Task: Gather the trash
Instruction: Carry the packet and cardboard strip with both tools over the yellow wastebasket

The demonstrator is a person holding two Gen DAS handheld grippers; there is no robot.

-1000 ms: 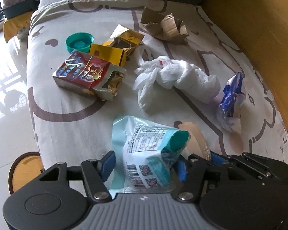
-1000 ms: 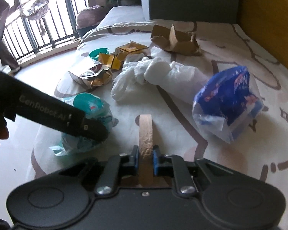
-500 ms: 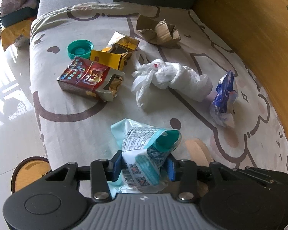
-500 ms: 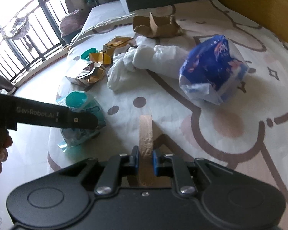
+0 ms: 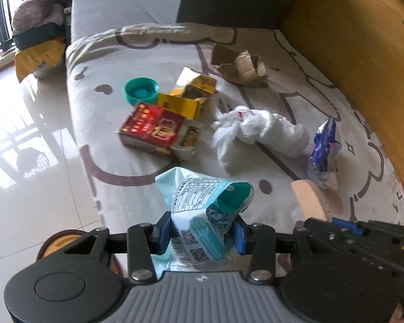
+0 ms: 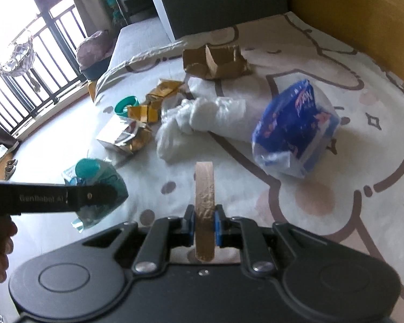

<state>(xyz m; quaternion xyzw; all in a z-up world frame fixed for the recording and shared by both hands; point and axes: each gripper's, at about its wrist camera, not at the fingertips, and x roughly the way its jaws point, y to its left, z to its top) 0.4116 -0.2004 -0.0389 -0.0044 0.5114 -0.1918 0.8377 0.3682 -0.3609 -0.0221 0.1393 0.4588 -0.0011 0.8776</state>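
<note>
1. While the left gripper squeezes a crumpled pale-teal plastic snack bag, it's held up over the cartoon-print bedsheet.
2. Middle of the bed: red cardboard box, white scrunched plastic bag.
3. Right gripper is clamped on a tan tape roll, blue wrapper beyond it.

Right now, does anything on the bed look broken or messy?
Yes. The red box has one end torn open, and the brown cardboard box near the head of the bed is ripped and crumpled. A white plastic bag lies scrunched up in the middle. Trash scattered over the bed sheet looks out of place.
</note>
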